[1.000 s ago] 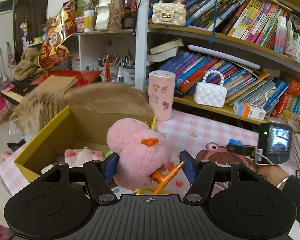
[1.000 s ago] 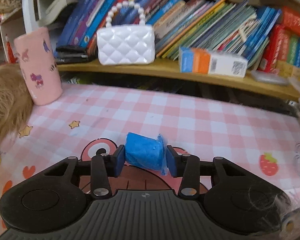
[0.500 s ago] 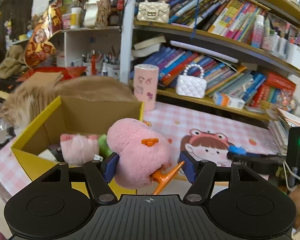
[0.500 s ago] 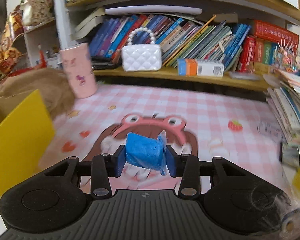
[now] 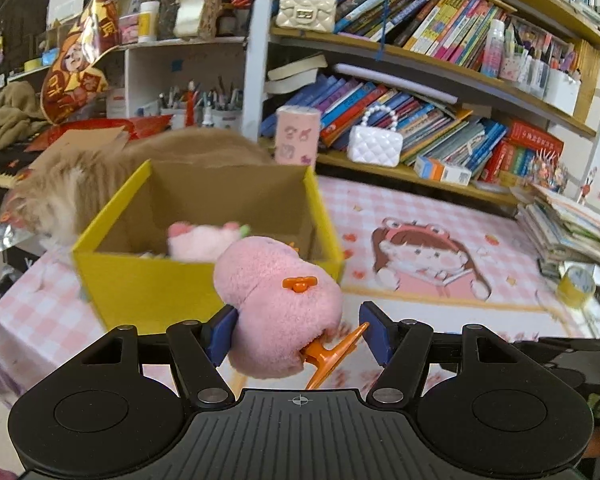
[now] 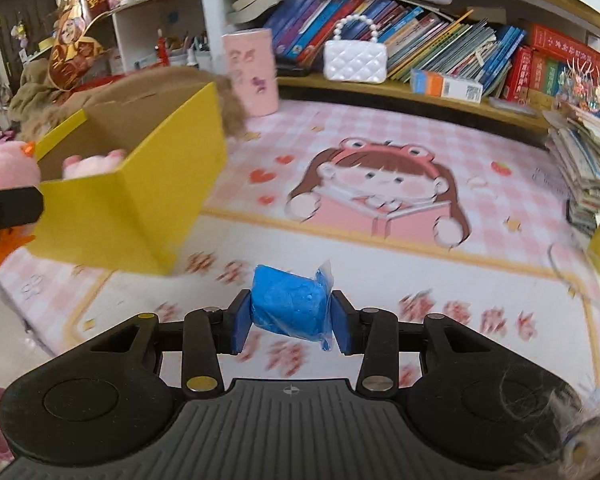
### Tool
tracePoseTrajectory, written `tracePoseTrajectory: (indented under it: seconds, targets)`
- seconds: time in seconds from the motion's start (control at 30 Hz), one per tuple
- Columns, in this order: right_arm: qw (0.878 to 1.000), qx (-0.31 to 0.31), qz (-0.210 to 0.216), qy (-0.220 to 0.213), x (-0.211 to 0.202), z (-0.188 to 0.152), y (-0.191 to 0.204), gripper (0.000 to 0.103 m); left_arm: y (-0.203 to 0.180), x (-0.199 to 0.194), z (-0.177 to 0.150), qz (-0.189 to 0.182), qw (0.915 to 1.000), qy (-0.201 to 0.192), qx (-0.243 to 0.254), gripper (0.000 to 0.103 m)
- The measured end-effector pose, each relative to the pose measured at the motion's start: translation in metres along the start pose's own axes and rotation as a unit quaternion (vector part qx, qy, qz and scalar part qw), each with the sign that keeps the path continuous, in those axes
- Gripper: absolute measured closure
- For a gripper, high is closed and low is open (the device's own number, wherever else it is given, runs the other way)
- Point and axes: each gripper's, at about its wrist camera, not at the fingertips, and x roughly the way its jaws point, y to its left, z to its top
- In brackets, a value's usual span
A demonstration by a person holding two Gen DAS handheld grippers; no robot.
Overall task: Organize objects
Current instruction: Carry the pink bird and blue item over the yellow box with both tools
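My left gripper [image 5: 298,332] is shut on a pink plush toy [image 5: 278,304] with orange beak and feet, held in front of an open yellow cardboard box [image 5: 148,280]. Another pink plush [image 5: 202,240] lies inside the box. My right gripper [image 6: 292,322] is shut on a blue wrapped block [image 6: 288,306], held above the pink checked mat [image 6: 380,272]. In the right wrist view the yellow box [image 6: 140,196] stands at the left, and the left gripper's plush [image 6: 6,168] shows at the left edge.
A fluffy ginger cat [image 5: 100,168] lies behind the box. A pink cup [image 5: 296,136] and a white quilted purse [image 5: 374,146] stand by the bookshelf. A stack of books [image 5: 572,228] and a yellow tape roll [image 5: 576,286] sit at the right.
Both grippers have pulled back and up from the table, so the box and mat look farther and lower. Each still holds its object.
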Motion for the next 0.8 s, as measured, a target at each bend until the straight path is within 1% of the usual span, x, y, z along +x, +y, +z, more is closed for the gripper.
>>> tracePoseTrajectory:
  seconds: [0.13,0.27,0.53,0.67,0.8]
  targets:
    - [1.0,-0.008,0.007,0.0,-0.01,-0.012,0.033,0.065,0.026,-0.011,-0.014,0.001,0.9998,0.015,-0.009,0.038]
    - [1.0,-0.023,0.013,-0.01,-0.02,-0.02,0.064,0.065,0.049,-0.024,-0.025,0.006,0.9997,0.017,-0.015,0.038]
    - [0.998,-0.048,0.034,-0.03,-0.029,-0.026,0.117,0.065,0.089,-0.052,-0.037,0.024,0.9994,0.001,-0.024,0.038]
    - [0.997,-0.049,0.04,-0.042,-0.03,-0.024,0.134,0.065,0.106,-0.062,-0.037,0.032,0.9991,-0.012,-0.025,0.038]
    - [0.997,-0.05,0.041,-0.05,-0.031,-0.021,0.146,0.065,0.114,-0.066,-0.034,0.031,0.9991,-0.023,-0.02,0.038]
